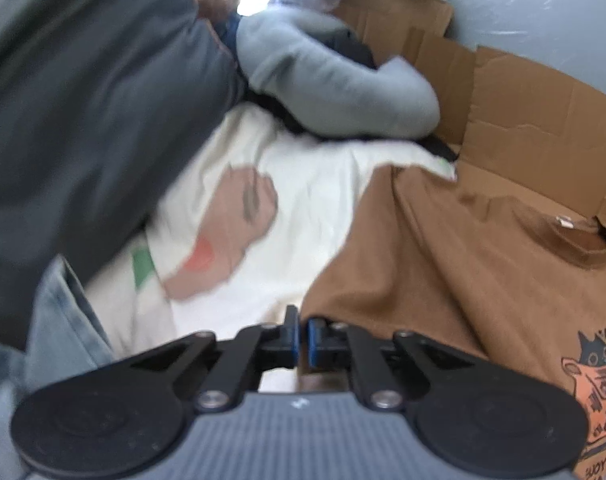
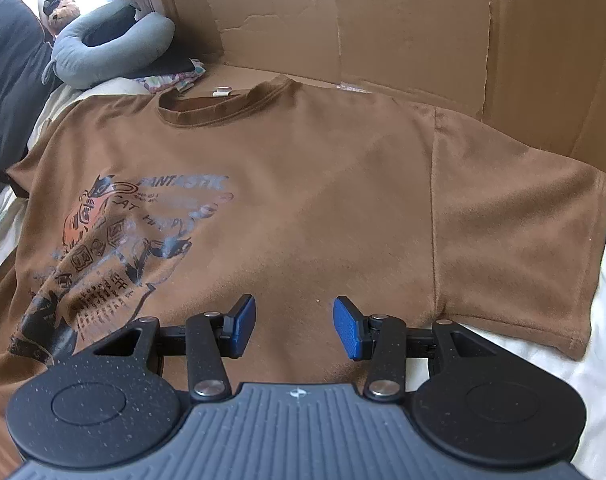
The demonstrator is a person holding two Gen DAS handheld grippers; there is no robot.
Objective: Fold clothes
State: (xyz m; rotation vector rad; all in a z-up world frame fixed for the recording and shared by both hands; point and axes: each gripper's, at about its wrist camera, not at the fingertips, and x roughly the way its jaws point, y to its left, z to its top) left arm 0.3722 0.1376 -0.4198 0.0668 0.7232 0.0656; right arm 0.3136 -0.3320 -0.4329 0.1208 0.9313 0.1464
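A brown T-shirt (image 2: 303, 200) with a cat print (image 2: 123, 240) lies flat, face up, on white bedding, its collar (image 2: 223, 108) toward the cardboard at the back. My right gripper (image 2: 295, 324) hovers open over the shirt's lower middle, with nothing between its blue pads (image 2: 349, 328). In the left wrist view the same T-shirt (image 1: 443, 260) fills the right side. There my left gripper (image 1: 303, 336) is shut at the shirt's left edge, and the brown cloth runs into the narrow slit between the pads.
Flattened cardboard (image 2: 383, 20) stands behind the shirt. A grey neck pillow (image 1: 323, 80), a dark grey cushion (image 1: 83, 100) and a teddy bear (image 2: 63, 12) lie to the left. White bedding (image 2: 583, 360) shows to the right, and pale denim (image 1: 63, 320) at the near left.
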